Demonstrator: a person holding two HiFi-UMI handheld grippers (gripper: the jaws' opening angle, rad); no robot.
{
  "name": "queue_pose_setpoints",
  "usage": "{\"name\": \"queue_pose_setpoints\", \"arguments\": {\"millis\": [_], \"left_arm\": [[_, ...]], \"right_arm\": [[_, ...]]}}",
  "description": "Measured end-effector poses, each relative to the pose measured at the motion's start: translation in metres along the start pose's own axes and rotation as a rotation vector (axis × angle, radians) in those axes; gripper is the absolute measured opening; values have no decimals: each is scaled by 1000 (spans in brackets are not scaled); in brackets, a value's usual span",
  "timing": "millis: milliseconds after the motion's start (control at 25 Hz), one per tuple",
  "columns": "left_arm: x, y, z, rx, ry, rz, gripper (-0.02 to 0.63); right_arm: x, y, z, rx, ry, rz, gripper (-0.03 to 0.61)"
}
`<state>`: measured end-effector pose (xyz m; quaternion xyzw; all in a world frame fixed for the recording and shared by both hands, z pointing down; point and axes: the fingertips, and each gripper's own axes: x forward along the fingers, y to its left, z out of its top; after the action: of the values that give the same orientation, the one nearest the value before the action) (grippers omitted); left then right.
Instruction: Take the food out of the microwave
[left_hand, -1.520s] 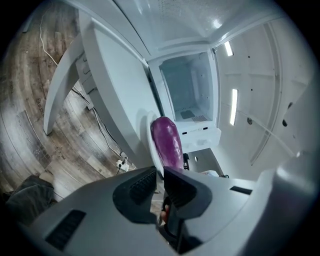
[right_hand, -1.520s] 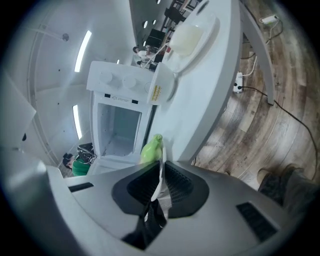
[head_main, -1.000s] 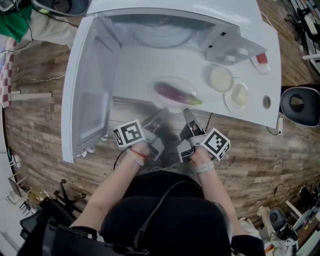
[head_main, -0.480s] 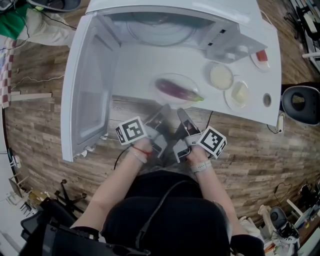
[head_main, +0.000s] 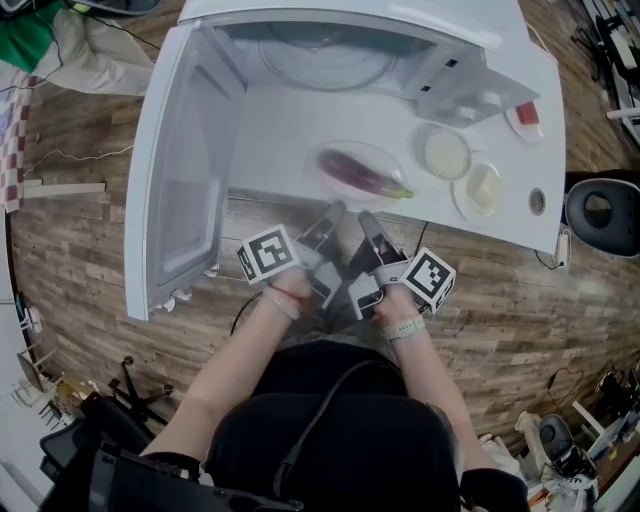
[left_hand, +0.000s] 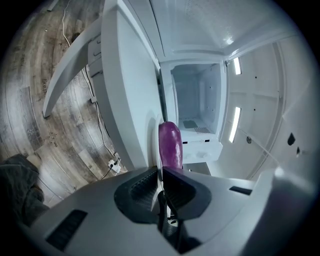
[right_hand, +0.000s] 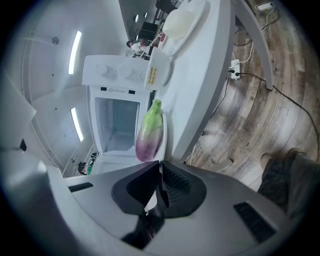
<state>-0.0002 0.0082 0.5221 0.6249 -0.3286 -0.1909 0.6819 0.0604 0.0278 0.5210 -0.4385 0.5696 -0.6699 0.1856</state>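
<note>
Head view: since a second ago the left gripper (head_main: 332, 212) and right gripper (head_main: 365, 220) have been brought up to the near rim of the clear glass oval plate (head_main: 396, 158). The plate bears the long purple eggplant (head_main: 362, 175) and sits at the white counter's (head_main: 280, 130) front edge. The open white microwave door (head_main: 185, 180) stands at frame left, and wood floor (head_main: 90, 250) lies open below.

Left gripper view: the plate rim is pinched between the jaws.

Right gripper view: the jaws, just closing, are pressed on the rim.

The eggplant (head_main: 362, 174) has glossy, smooth purple skin; the plate (head_main: 388, 157) under it is clear and glassy. The worktop (head_main: 280, 140) is smooth white with a faint sheen — the floor (head_main: 80, 240), worn matt wood planks.
</note>
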Motion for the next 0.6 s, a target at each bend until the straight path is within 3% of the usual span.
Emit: {"name": "queue_pose_setpoints", "arguments": {"millis": [400,600], "left_arm": [[-3,-7,-7,22,13,-30,86],[-14,-4,-25,136,95,-9,86]], "right_arm": [[1,1,1,60,-10,10,38],[0,1,2,10,16,13,38]]}}
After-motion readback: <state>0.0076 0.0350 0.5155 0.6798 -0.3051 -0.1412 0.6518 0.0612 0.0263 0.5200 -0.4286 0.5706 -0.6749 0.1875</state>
